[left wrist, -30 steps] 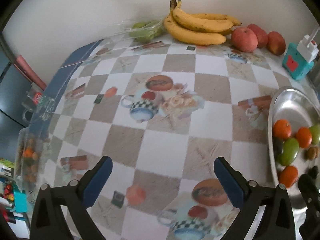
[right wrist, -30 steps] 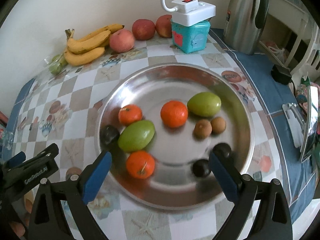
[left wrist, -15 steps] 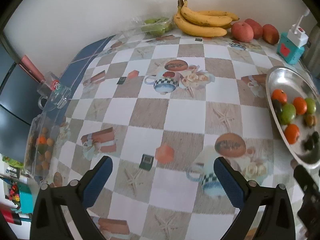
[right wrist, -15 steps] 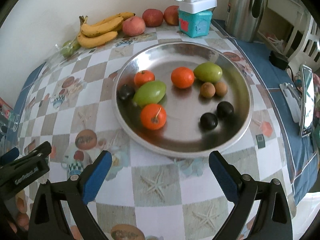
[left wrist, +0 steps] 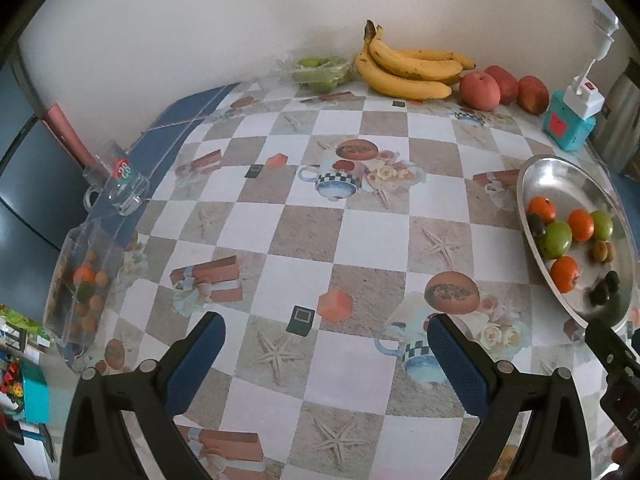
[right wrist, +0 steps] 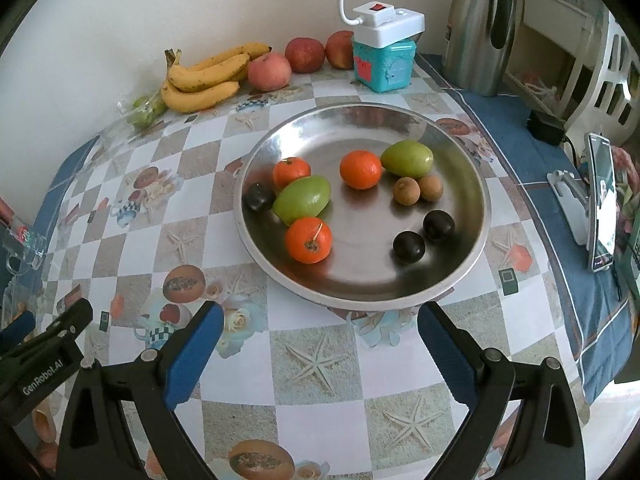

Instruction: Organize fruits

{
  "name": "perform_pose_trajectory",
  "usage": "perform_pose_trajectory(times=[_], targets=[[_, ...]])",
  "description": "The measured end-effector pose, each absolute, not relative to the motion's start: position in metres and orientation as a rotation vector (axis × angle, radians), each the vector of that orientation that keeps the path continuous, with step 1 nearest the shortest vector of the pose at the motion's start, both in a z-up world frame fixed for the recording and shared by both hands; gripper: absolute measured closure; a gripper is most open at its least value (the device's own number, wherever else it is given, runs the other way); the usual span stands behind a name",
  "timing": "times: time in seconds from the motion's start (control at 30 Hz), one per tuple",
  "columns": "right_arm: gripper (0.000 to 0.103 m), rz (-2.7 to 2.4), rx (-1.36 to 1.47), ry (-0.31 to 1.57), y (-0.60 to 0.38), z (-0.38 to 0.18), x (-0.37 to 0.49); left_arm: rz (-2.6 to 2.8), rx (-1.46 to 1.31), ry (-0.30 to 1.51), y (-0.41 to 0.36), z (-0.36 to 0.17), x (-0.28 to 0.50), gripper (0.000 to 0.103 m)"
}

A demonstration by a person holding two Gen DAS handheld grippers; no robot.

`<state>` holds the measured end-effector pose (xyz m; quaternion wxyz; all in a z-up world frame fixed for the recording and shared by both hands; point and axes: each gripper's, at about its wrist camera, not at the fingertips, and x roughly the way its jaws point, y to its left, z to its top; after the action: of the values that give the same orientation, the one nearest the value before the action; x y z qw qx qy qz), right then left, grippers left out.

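Observation:
A round steel tray (right wrist: 460, 264) (left wrist: 556, 168) on the checked tablecloth holds three oranges (right wrist: 308, 240), two green fruits (right wrist: 302, 199), three dark plums (right wrist: 408, 247) and two small brown fruits (right wrist: 406, 190). Bananas (left wrist: 408, 68) (right wrist: 204, 80), three red apples (left wrist: 479, 90) (right wrist: 269, 72) and a clear bag of green fruit (left wrist: 320, 72) lie along the back wall. My right gripper (right wrist: 318, 332) hangs open above the table just in front of the tray, with nothing between its fingers. My left gripper (left wrist: 326, 344) is open over the middle of the table, left of the tray.
A teal box with a white power strip (right wrist: 384, 52) and a steel kettle (right wrist: 480, 28) stand behind the tray. A phone on a stand (right wrist: 600, 204) is at the right edge. A glass mug (left wrist: 120, 184) and a clear box of small fruit (left wrist: 84, 280) sit at the left edge.
Both grippers have drawn back and up from the table; the tray and fruit look smaller and farther than a second ago. Both stayed open, and no fruit has moved.

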<state>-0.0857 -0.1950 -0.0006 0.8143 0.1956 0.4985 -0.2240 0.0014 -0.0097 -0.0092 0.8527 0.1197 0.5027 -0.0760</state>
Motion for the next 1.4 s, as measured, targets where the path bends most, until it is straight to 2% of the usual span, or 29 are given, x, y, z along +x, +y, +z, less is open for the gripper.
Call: perform_pose_trajectory(times=[1.4], targets=[[0.005, -0.447, 0.387, 1.098, -0.189, -0.003, -0.08, -0.183, 0.244, 1.074, -0.012, -0.008, 0.001, 0.0]])
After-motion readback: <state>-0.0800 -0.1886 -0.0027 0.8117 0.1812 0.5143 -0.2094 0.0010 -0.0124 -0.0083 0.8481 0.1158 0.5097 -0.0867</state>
